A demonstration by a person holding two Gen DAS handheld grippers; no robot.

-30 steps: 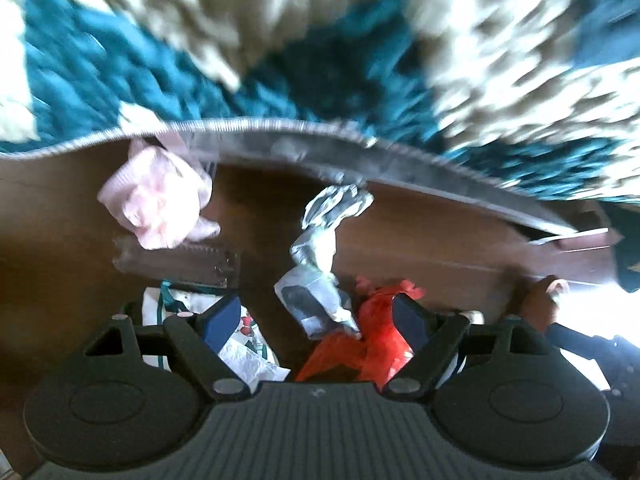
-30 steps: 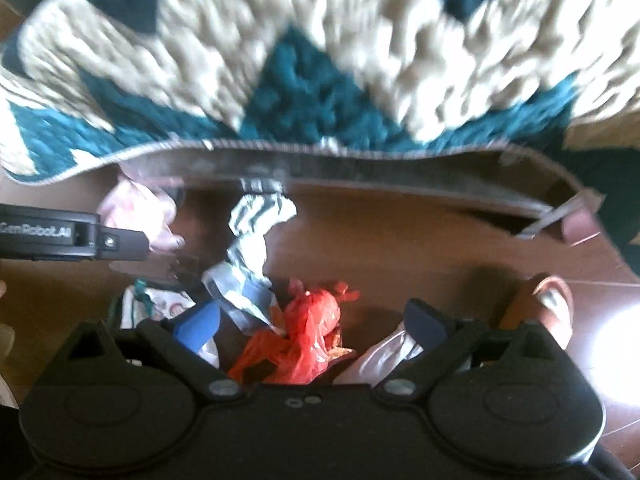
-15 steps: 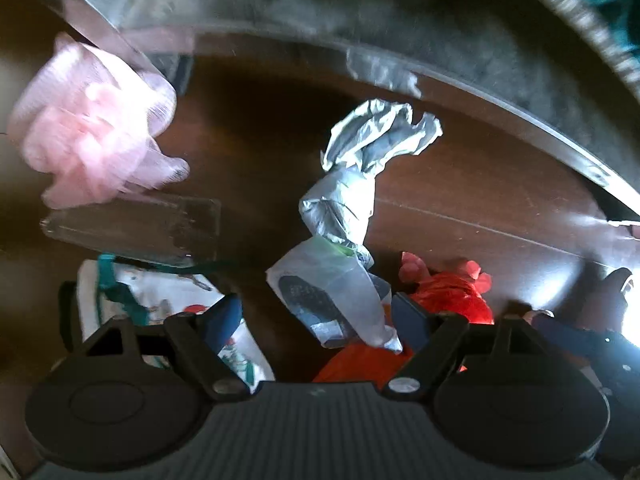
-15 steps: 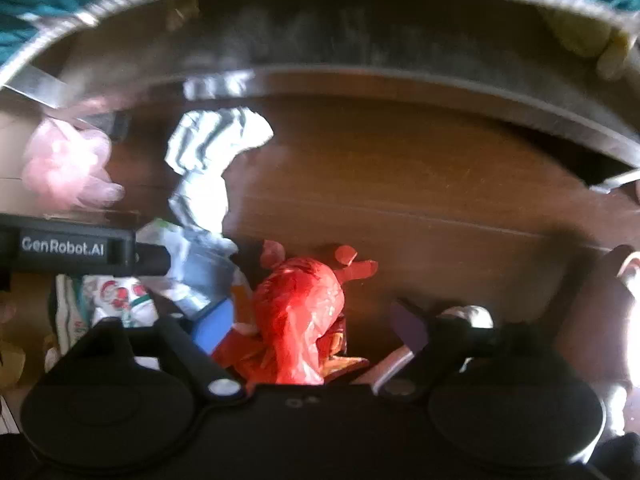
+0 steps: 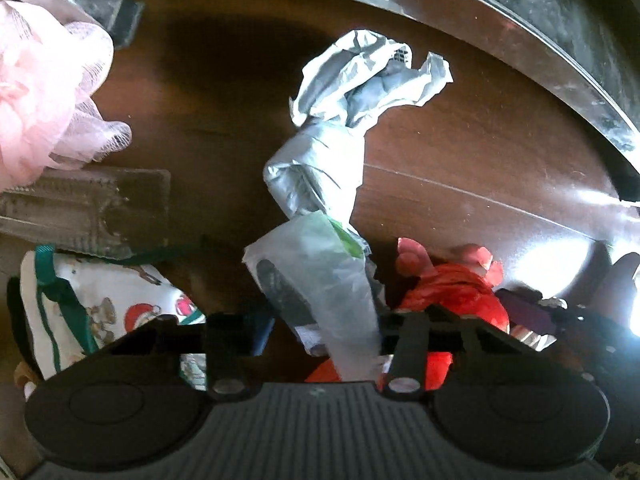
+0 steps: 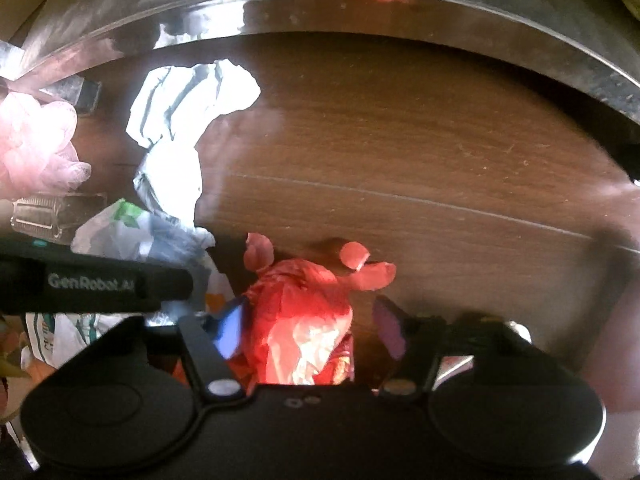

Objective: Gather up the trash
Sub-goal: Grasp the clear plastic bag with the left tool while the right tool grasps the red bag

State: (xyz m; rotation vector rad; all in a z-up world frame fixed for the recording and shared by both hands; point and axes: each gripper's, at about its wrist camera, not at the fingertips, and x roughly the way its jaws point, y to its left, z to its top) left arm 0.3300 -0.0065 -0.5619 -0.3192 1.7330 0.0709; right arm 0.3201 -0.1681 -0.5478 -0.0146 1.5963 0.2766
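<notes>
Trash lies on a brown wooden floor (image 6: 420, 152). In the left wrist view my left gripper (image 5: 322, 326) is open, its fingers either side of a clear plastic bag (image 5: 316, 276) that joins a crumpled grey-white wrapper (image 5: 340, 120). In the right wrist view my right gripper (image 6: 310, 326) is open around a crumpled red plastic bag (image 6: 308, 312), which also shows in the left wrist view (image 5: 460, 292). The wrapper shows in the right wrist view (image 6: 180, 120) too, with the left gripper's body (image 6: 96, 284) low at the left.
A pink mesh puff (image 5: 36, 92) and a clear ridged plastic tray (image 5: 80, 208) lie at the left. A white printed bag with green trim (image 5: 100, 304) lies lower left. A shiny curved metal rim (image 6: 360, 4) borders the floor at the far side.
Both grippers have come down close to the floor; the rug has left view. The left now straddles the clear bag and the right straddles the red bag. Both stay open.
</notes>
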